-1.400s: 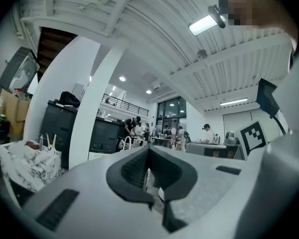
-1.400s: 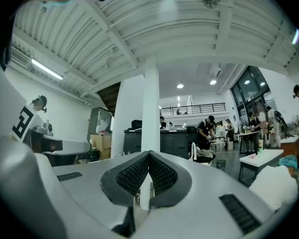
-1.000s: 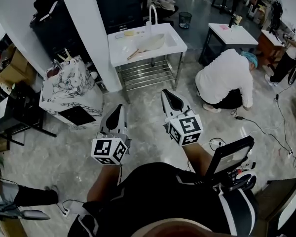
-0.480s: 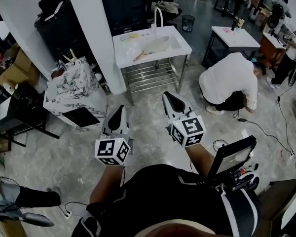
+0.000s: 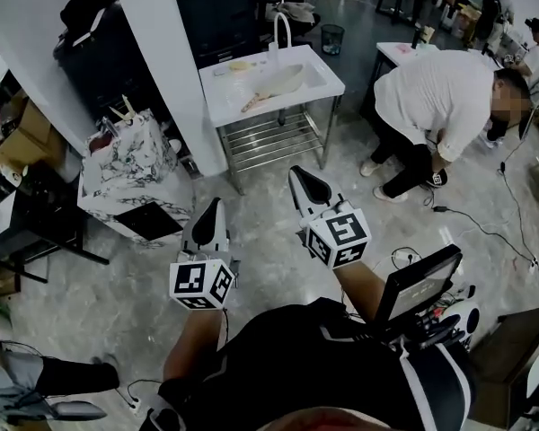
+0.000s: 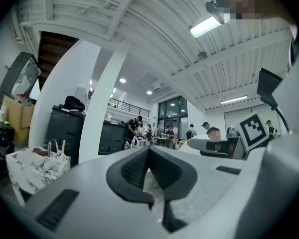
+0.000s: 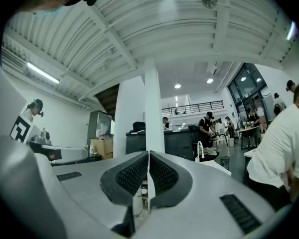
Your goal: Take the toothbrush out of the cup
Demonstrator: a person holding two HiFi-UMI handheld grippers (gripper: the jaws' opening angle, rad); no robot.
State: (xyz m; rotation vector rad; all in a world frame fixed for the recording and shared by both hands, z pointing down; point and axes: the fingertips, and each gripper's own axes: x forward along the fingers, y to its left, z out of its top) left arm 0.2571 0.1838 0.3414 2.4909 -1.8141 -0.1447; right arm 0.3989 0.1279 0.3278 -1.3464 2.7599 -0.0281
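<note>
Head view: my left gripper and right gripper hang level over the grey floor, well apart from the white sink table ahead. I cannot pick out the cup or the toothbrush. I judge they sit on that table, too small to tell.

Left gripper view: my fingers are pressed together on nothing.

Right gripper view: my fingers meet along a hairline seam, empty too.

I judge this is the approach. Next I must reach the table, find the cup, part one pair of fingers and line them up with the brush handle.
</note>
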